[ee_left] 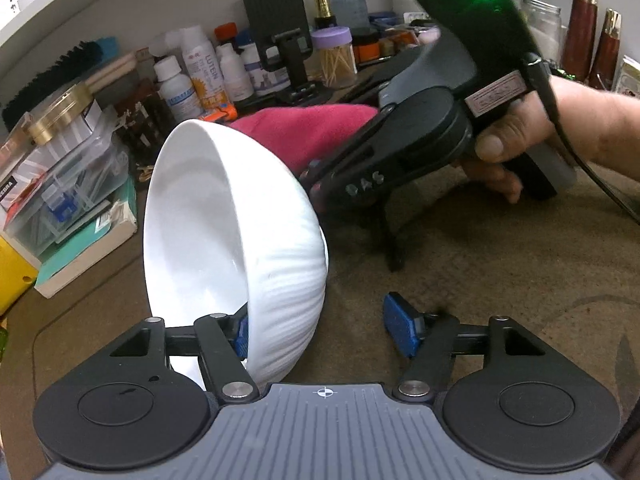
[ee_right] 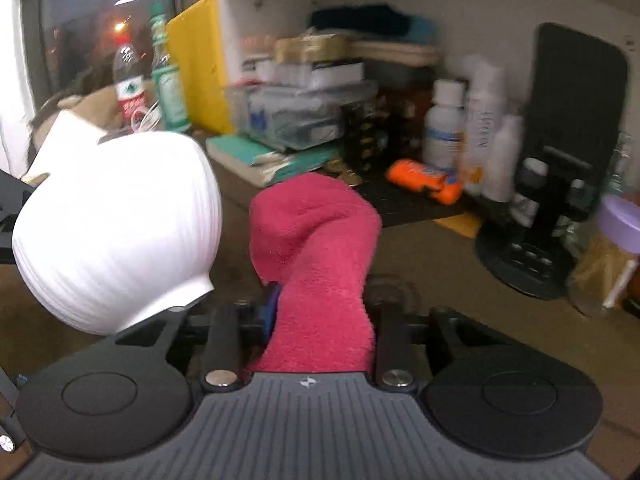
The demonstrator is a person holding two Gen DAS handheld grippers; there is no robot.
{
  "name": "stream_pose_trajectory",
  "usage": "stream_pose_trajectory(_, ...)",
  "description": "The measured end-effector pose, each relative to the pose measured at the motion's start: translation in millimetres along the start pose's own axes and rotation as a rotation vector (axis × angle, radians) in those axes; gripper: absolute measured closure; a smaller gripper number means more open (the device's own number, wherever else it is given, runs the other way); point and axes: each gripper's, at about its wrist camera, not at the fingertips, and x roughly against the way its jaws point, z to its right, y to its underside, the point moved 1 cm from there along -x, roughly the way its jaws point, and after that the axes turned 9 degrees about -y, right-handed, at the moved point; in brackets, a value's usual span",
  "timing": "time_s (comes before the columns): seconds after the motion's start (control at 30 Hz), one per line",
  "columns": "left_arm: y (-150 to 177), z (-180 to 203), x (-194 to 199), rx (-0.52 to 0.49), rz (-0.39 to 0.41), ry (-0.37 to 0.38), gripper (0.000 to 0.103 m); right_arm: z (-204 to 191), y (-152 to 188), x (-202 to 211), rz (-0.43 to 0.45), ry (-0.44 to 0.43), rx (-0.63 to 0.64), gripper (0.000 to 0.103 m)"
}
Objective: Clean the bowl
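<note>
The pink cloth (ee_right: 316, 264) is hiding the right gripper's (ee_right: 320, 312) fingertips; motion blur is smearing the bottle (ee_right: 442, 128) labels behind.

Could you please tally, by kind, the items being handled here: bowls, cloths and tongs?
Bowls: 1 (white bowl)
Cloths: 1 (pink cloth)
Tongs: 2 (left tongs, right tongs)
Total: 4
</note>
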Motion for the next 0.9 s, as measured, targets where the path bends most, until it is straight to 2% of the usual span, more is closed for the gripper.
stream_pose_trajectory(0.17, 1.2, -3.5, 0.8, 0.007, 0.007, 0.009, 0.032, -21.7, 24.5, 52.4, 0.096, 0.040, 0.057, 0.082)
stream_pose_trajectory(0.23, 0.6, -10.2, -1.9, 0.024, 0.002, 0.030, 0.030, -32.7, 33.7, 74.6, 0.100, 0.039, 0.085, 0.082)
stream_pose_trajectory(0.3, 0.4, -13.8, -2.7, 0.032, 0.003, 0.047, 0.031, -57.9, 40.9, 94.7, 0.073, 0.062, 0.211, 0.081)
stream_pose_trajectory(0.33, 0.8, -16.6, -3.4, 0.038, 0.004, 0.061, 0.032, -70.0, 41.7, 100.9, 0.049, 0.038, 0.259, 0.081)
stream_pose_trajectory(0.4, 1.1, -19.0, -1.5, 0.031, 0.006, 0.058, 0.045, -91.5, 40.3, 106.4, -0.022, -0.041, 0.341, 0.081)
stream_pose_trajectory(0.47, 1.2, -19.8, 0.8, 0.012, 0.008, 0.050, 0.052, -102.1, 32.5, 102.2, -0.049, -0.064, 0.404, 0.080)
stream_pose_trajectory(0.53, 1.9, -18.5, 3.9, -0.017, 0.006, 0.049, 0.054, -110.0, 23.3, 96.8, -0.069, -0.080, 0.456, 0.080)
stream_pose_trajectory(0.63, 2.6, -17.9, 5.8, -0.043, 0.009, 0.025, 0.054, -89.5, -2.9, 87.6, 0.003, -0.038, 0.368, 0.080)
stream_pose_trajectory(0.7, 2.4, -18.7, 6.0, -0.059, 0.012, 0.005, 0.053, -66.9, -20.5, 85.9, 0.081, -0.013, 0.273, 0.080)
stream_pose_trajectory(0.83, 0.2, -27.7, 2.1, -0.034, -0.008, 0.030, 0.053, -30.5, -22.3, 77.6, 0.155, 0.042, 0.131, 0.080)
stream_pose_trajectory(0.87, 1.2, -29.6, 1.2, -0.024, 0.000, 0.012, 0.051, -25.8, -16.8, 73.7, 0.159, 0.052, 0.117, 0.080)
stream_pose_trajectory(0.9, 2.2, -31.5, 0.2, -0.015, 0.007, -0.007, 0.043, -21.7, -11.4, 70.1, 0.162, 0.062, 0.104, 0.080)
